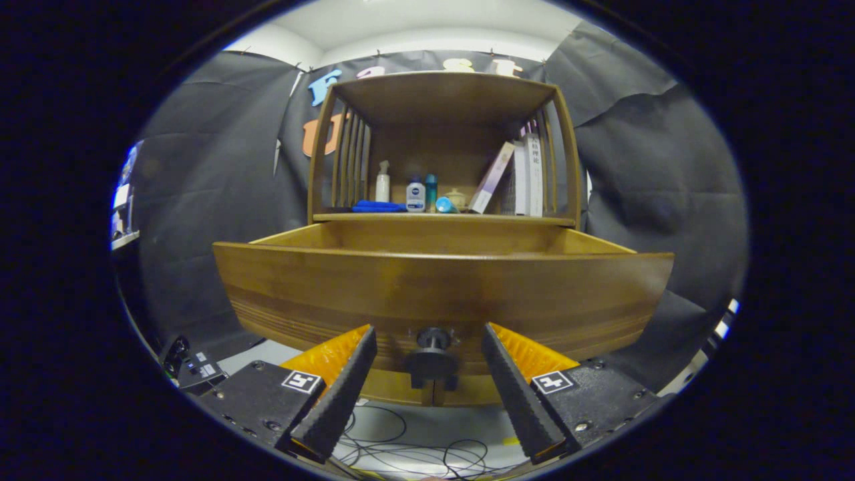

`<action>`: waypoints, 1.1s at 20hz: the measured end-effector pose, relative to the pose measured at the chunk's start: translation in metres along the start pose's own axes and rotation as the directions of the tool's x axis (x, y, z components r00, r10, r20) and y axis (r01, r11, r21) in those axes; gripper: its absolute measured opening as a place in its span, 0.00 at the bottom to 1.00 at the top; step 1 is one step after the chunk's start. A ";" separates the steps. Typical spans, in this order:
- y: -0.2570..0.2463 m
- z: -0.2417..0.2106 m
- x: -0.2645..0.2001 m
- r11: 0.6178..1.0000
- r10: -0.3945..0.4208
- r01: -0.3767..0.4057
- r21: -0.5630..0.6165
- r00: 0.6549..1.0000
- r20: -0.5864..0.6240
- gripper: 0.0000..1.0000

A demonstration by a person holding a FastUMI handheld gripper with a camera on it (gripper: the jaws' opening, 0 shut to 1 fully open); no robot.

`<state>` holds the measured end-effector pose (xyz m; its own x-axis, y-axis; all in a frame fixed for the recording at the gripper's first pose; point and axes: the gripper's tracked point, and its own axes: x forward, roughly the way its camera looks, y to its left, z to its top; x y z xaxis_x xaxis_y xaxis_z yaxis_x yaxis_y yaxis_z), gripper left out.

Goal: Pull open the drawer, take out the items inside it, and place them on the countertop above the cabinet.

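Gripper [429,387] fingers spread, knob [433,357] between them, drawer [441,287] pulled out

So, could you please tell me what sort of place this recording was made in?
Probably a staged recording booth, not a real home: black cloth hangs behind a lone wooden cabinet, and loose cables lie on the floor. The gripper is open, its fingers either side of the pulled-out drawer's knob.

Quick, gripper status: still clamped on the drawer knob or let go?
Gripper: open, fingers either side of the drawer knob, not touching it; holding nothing.
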<state>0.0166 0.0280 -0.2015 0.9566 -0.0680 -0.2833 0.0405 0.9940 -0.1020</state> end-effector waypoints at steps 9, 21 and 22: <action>-0.006 -0.002 0.014 0.995 -0.092 0.094 -0.037 0.994 0.054 1.00; -0.009 0.007 0.031 0.995 -0.069 0.074 -0.063 0.995 0.070 0.99; -0.008 0.008 0.033 0.995 -0.068 0.073 -0.063 0.995 0.068 0.99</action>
<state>0.0499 0.0180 -0.2020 0.9690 -0.1298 -0.2104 0.0915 0.9790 -0.1823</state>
